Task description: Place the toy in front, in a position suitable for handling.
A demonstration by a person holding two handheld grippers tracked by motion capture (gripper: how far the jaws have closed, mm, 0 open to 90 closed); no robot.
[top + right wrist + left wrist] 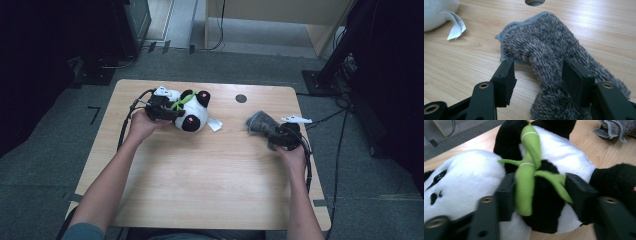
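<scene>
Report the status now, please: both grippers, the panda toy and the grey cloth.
Left gripper shut on panda toy, at its green bamboo. Right gripper open around fold of grey cloth, gap at one pad. Nothing in the way.

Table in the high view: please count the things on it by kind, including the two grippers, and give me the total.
Plush panda with green bamboo: 1
Grey fuzzy cloth: 1
Hand-held grippers: 2, the left gripper closed on the panda, the right gripper around a fold of the cloth
Total: 4
</scene>
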